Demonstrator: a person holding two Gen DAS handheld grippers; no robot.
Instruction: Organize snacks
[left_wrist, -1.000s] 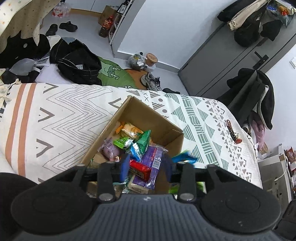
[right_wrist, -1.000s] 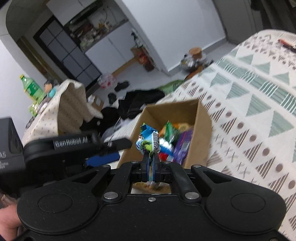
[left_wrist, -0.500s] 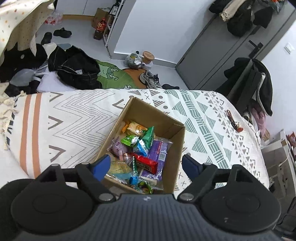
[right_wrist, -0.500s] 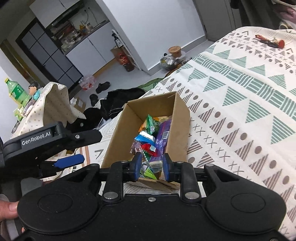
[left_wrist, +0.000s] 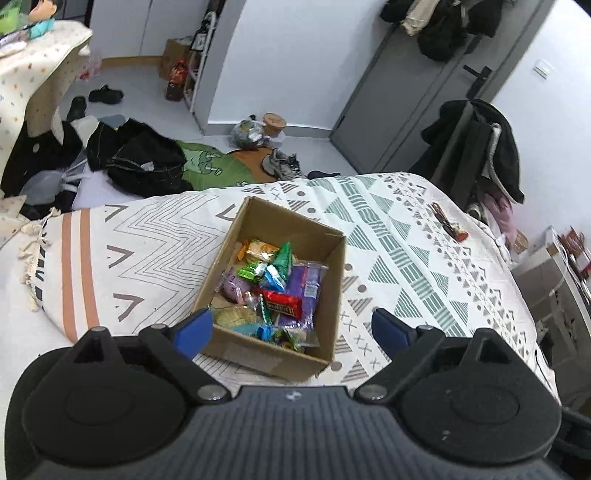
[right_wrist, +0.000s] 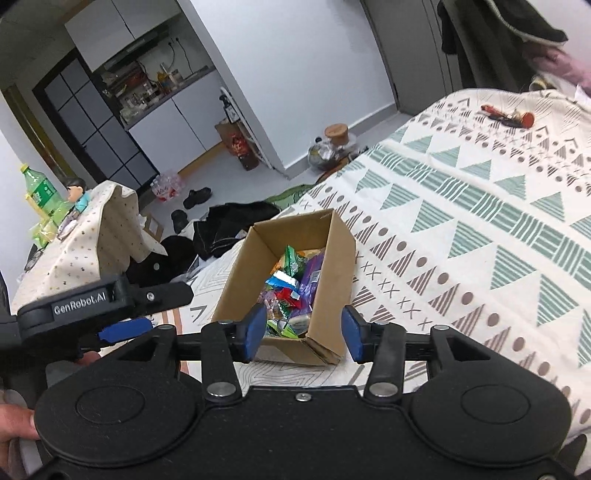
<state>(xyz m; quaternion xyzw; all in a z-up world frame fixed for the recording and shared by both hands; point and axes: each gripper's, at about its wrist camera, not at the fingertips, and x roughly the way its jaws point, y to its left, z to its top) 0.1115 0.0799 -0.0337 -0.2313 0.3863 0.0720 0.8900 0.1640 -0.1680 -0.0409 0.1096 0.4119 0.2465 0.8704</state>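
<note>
I hold my left gripper (left_wrist: 291, 328) and right gripper (right_wrist: 303, 332), both spread wide and empty, above the open brown cardboard box (left_wrist: 334, 280) of colourful wrapped snacks (left_wrist: 275, 291) on the patterned bedspread (right_wrist: 461, 229), judging collecting finished, so next I look for strays.

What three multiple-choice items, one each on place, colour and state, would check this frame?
1. The cardboard box rests on: A the floor; B the patterned bedspread; C a shelf.
2. The pads on the left gripper fingers are: A blue; B red; C yellow.
3. The right gripper is: A shut on a snack; B shut and empty; C open and empty.

B, bedspread pattern surrounds the box. A, both pads show blue. C, its fingers stand apart with nothing between.
</note>
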